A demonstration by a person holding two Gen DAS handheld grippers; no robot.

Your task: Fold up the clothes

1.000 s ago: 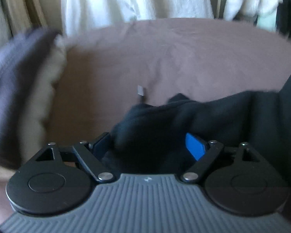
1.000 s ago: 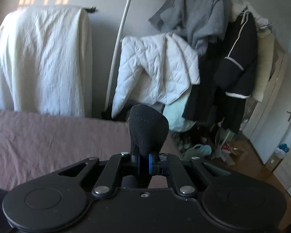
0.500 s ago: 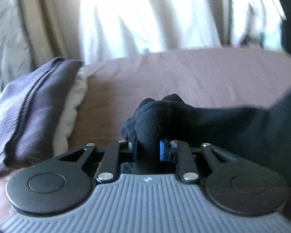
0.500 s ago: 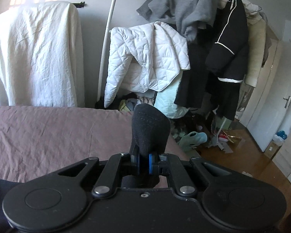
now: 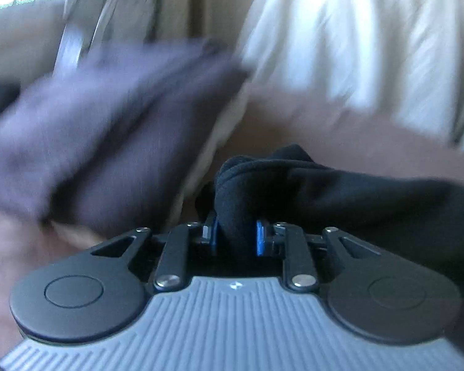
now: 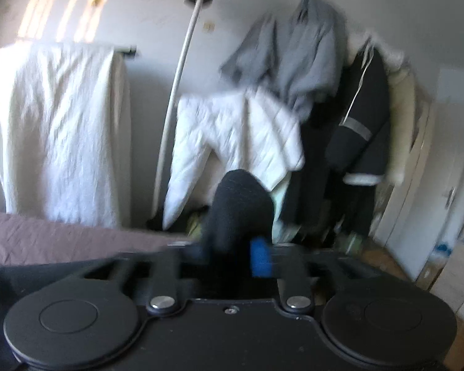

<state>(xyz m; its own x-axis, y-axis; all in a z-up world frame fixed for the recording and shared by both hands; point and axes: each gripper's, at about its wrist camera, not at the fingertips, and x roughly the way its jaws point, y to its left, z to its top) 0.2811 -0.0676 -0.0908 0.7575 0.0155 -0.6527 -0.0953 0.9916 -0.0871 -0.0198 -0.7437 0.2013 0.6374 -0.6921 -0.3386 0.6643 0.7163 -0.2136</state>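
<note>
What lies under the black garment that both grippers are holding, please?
Beneath the black garment the mauve bedcover shows beside the left gripper. What lies directly below the cloth, and below the right gripper, is covered.

Sunlit pale wall [image 6: 145, 15], mauve-covered bed [image 6: 46, 238], crowded coat rack [image 6: 318, 92] — wooden floor [image 6: 383, 259], seemingly.

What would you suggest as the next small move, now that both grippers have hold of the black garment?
Probably lift both ends together and draw them apart, so the cloth hangs flat before any fold. The left gripper is shut on a bunched fold of the black garment, and the right gripper pinches another part of it, with the brown bedspread below. Both views are blurred, so this is tentative.
</note>
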